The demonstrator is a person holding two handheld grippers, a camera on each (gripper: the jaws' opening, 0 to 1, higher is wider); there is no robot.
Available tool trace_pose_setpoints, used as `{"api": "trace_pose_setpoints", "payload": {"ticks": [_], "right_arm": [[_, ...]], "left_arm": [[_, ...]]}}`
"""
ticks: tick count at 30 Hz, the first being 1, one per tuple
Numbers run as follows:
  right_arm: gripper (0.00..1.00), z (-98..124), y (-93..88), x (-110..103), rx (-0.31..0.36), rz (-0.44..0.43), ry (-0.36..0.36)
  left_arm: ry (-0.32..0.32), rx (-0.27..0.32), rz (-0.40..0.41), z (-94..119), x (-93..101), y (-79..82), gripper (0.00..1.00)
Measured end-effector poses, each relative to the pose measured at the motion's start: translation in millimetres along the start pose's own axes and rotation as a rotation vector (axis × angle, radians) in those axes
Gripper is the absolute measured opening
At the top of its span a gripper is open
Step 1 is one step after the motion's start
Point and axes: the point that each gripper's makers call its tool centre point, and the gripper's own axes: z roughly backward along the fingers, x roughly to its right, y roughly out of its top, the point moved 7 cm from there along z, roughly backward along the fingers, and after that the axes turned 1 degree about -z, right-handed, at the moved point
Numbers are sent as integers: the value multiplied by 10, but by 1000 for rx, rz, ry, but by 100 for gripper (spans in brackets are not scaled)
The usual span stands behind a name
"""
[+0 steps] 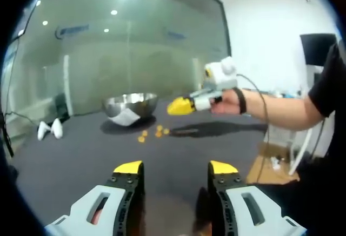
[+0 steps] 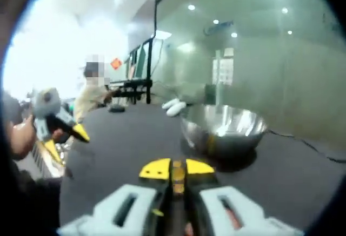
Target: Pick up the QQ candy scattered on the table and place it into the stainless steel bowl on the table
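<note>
The stainless steel bowl (image 1: 132, 105) stands on the dark grey table (image 1: 81, 155), far left of centre. A few orange QQ candies (image 1: 144, 137) lie just in front of it. My left gripper (image 1: 175, 168) hovers open and empty over the near table. The right gripper (image 1: 181, 106), held in a hand, hangs shut above the table just right of the bowl. In the right gripper view, my right gripper (image 2: 176, 170) is shut on a small orange QQ candy (image 2: 177, 177), with the bowl (image 2: 224, 130) close ahead to the right. The left gripper (image 2: 66, 139) shows open at the left.
Two white objects (image 1: 48, 129) lie on the table left of the bowl, also visible behind it (image 2: 175, 106). A glass wall stands behind the table. A person (image 2: 93, 94) sits at the far end. A cable (image 1: 259, 93) trails from the right gripper's hand.
</note>
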Motion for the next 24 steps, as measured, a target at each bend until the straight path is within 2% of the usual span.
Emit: {"api": "trace_pose_setpoints", "payload": {"ticks": [3,5,6,8,11,15,17,20,21,24], "right_arm": [[10,-37,206,159,31,9,-78],[9,-53,393,259,108,14,-143],[9,-73,463,290,126,23,-154],[9,-158,568,394,127,45,-192],[9,-306,655,456,135,92,-201],[9,-483,682,467,117,94,-176],[9,-532,725,476,123,60,-144],[9,-563,785,529,144,40,-161],[9,-632,768,612,142,32,-160],[10,-693,765,643,119,36,-139]], "left_arm": [[1,-10,-6,-21,15,-18,48],[-2,-13,-8,-25,21,-24,48],[-4,-12,-8,-26,24,-24,48],[-5,-11,-6,-29,25,-21,48],[-6,-11,-9,-30,24,-12,48],[6,-3,-13,-20,15,3,48],[7,-4,-4,-13,9,-1,48],[-1,-22,-9,-1,38,-26,48],[-3,-25,-13,5,47,-30,48],[9,-8,-27,28,47,-2,48]]}}
